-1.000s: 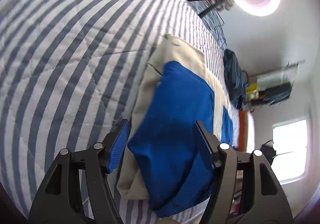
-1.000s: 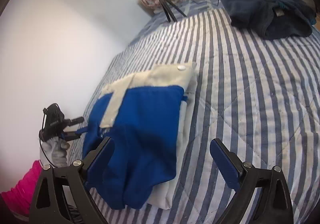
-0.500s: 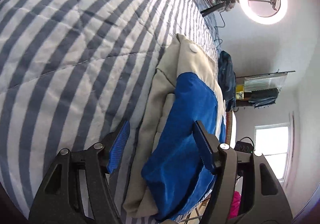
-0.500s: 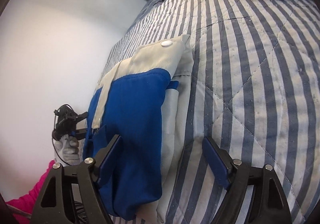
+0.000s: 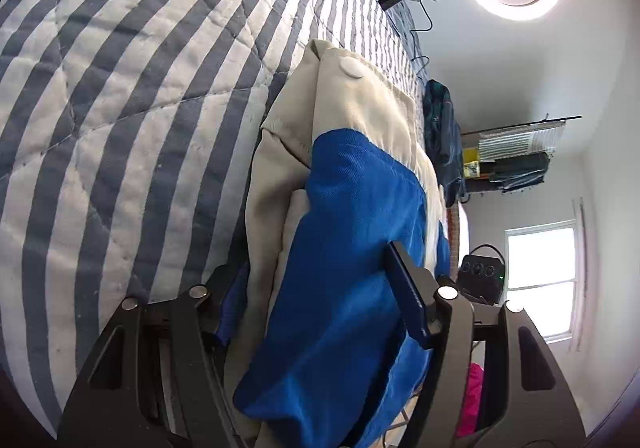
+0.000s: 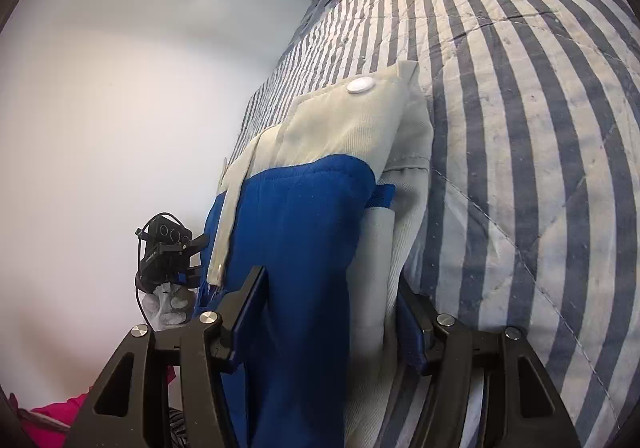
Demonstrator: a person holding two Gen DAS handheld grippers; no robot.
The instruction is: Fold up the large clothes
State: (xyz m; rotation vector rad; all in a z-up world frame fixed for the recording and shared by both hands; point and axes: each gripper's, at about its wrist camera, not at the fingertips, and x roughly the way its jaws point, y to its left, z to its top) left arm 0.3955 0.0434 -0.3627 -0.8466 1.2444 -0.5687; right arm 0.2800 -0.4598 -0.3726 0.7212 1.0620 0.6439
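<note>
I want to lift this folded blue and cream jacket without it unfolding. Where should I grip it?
Grip the jacket at its near end, one gripper per long side, coming in low along the bedspread. The layers stack there, so each gripper pinches the whole thickness.

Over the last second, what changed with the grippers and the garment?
Both grippers came down and forward onto the near end of the folded blue and beige garment. The right gripper, wide open a second ago, is closing with the garment's edge between its fingers. The left gripper now straddles the fold at about the same opening. The garment's fold and place on the striped quilt are unchanged.
</note>
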